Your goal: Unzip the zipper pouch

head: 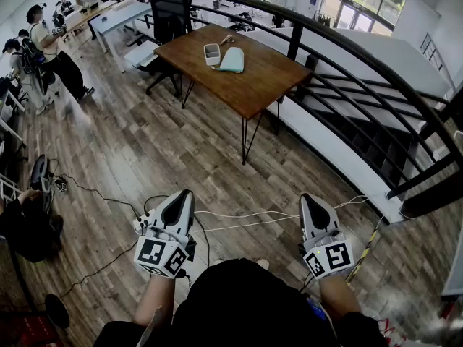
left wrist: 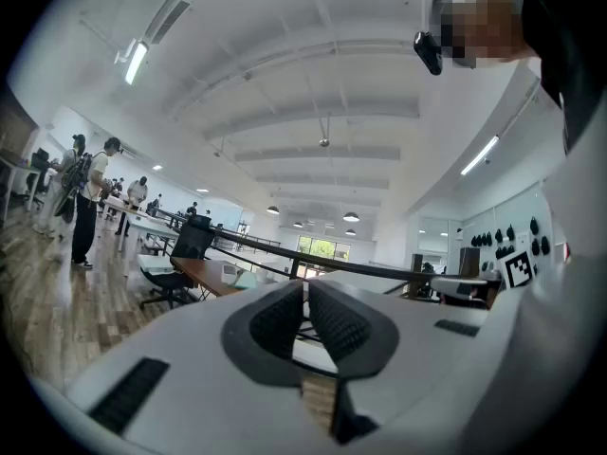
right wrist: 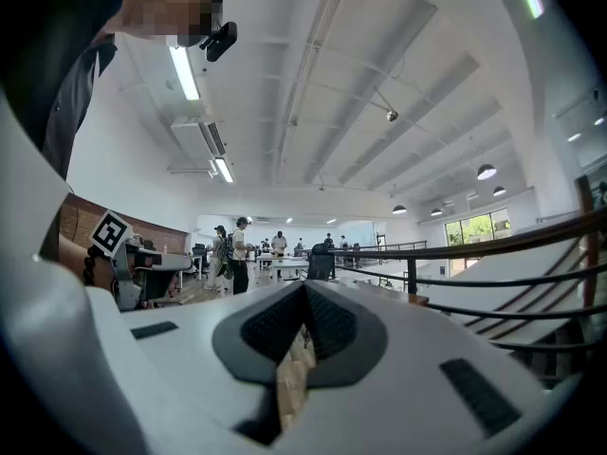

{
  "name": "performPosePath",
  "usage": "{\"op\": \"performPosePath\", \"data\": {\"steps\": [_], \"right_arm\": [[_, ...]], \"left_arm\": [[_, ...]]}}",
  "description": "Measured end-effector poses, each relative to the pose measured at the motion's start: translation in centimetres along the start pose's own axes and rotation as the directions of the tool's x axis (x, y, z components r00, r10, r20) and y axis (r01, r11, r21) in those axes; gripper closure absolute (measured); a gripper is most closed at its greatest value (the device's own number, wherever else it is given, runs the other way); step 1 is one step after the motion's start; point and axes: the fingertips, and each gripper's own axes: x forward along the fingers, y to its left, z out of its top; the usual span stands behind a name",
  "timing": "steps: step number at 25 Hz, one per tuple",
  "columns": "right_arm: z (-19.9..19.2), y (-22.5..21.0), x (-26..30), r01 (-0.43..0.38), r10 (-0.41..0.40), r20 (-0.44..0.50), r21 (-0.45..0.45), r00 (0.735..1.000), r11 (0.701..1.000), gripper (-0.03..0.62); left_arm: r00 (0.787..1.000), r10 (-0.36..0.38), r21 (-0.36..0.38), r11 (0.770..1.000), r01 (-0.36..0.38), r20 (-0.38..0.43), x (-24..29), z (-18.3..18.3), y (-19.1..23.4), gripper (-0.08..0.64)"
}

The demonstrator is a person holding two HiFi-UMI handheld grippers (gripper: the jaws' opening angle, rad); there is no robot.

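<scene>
Left: my left gripper (head: pixel 184 196), held level with its jaws closed on nothing. Centre: the pale green zipper pouch (head: pixel 232 61) lies well ahead on the wooden table (head: pixel 264 85), just beside a white box (head: pixel 212 53). Right: my right gripper (head: pixel 307 198) is likewise closed and empty. Hazards, as I judge them: the cables (head: pixel 239 219) trailing across the floor could catch my foot on the approach, and jaws left closed would shove the pouch rather than seize its pull.

Bright, even indoor light; heavy fisheye bend in every view.
Daylight through windows (head: pixel 359 0); ceiling strip lights (right wrist: pixel 184 70) glare white. Railing (head: pixel 340 45) bows. Walking person (head: pixel 64 69) motion-blurred. Gripper views: black rounded corners, near fingers (left wrist: pixel 346 325) soft.
</scene>
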Motion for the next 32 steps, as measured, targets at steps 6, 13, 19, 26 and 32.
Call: {"op": "performPosePath", "data": {"steps": [6, 13, 19, 26, 32], "right_arm": [[-0.4, 0.0, 0.0, 0.004, -0.004, -0.016, 0.013, 1.0, 1.0, 0.6], [-0.2, -0.3, 0.4, -0.001, 0.001, -0.003, 0.066, 1.0, 0.998, 0.598], [1.0, 0.6, 0.8, -0.015, 0.013, 0.042, 0.047, 0.999, 0.999, 0.569], [2.1, 0.2, 0.8, 0.059, -0.071, 0.114, 0.101, 0.991, 0.993, 0.303], [1.5, 1.7, 1.5, 0.053, -0.065, 0.09, 0.133, 0.994, 0.99, 0.289]], "left_arm": [[1.0, 0.012, -0.011, 1.0, -0.012, 0.003, 0.1, 0.1, 0.6, 0.532], [1.0, 0.015, -0.011, 1.0, -0.015, -0.004, 0.2, -0.3, 1.0, 0.532], [1.0, 0.015, -0.009, 1.0, -0.015, 0.011, -0.2, 0.4, 1.2, 0.529], [0.999, 0.028, -0.011, 1.0, -0.028, 0.041, -1.5, 1.3, 2.3, 0.308], [0.999, 0.024, 0.028, 0.999, -0.025, 0.031, -2.5, 1.5, 3.7, 0.278]]}}
